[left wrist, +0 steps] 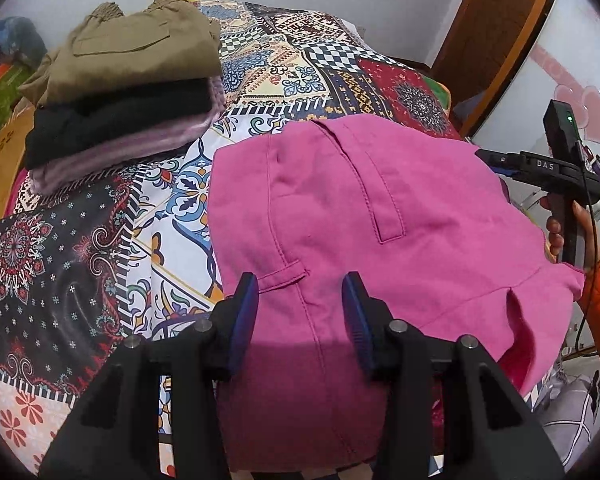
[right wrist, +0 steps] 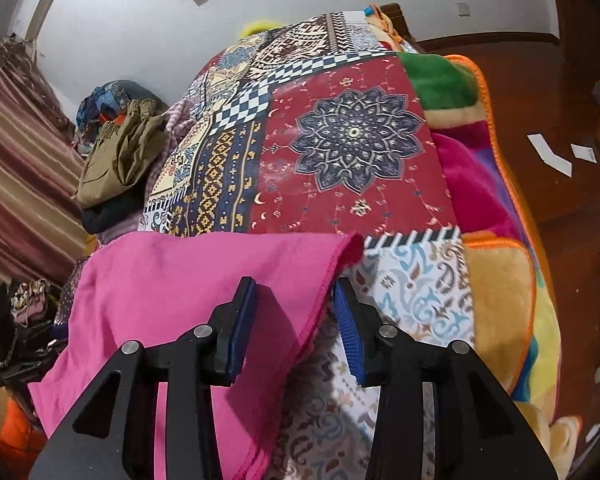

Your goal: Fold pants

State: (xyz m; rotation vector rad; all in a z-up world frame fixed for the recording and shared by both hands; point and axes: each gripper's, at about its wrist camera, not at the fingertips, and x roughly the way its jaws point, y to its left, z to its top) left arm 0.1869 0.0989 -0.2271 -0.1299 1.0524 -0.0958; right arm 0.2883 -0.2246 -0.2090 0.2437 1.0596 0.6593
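Both claws, left [left wrist: 300,304] and right [right wrist: 294,308], gape over folded, stitched pink pants [left wrist: 380,220].

A: Where is there room on the bed [left wrist: 260,80]?

B: Patterned cover lies bare between the pink pants [left wrist: 380,208] and the stack of folded clothes [left wrist: 128,92] at the far left corner, and beyond the pants toward the wall.

A: What blocks?

B: The stack itself, and the orange-edged blanket [right wrist: 496,280] bunched along the bed's right side, next to open wooden floor [right wrist: 540,112]
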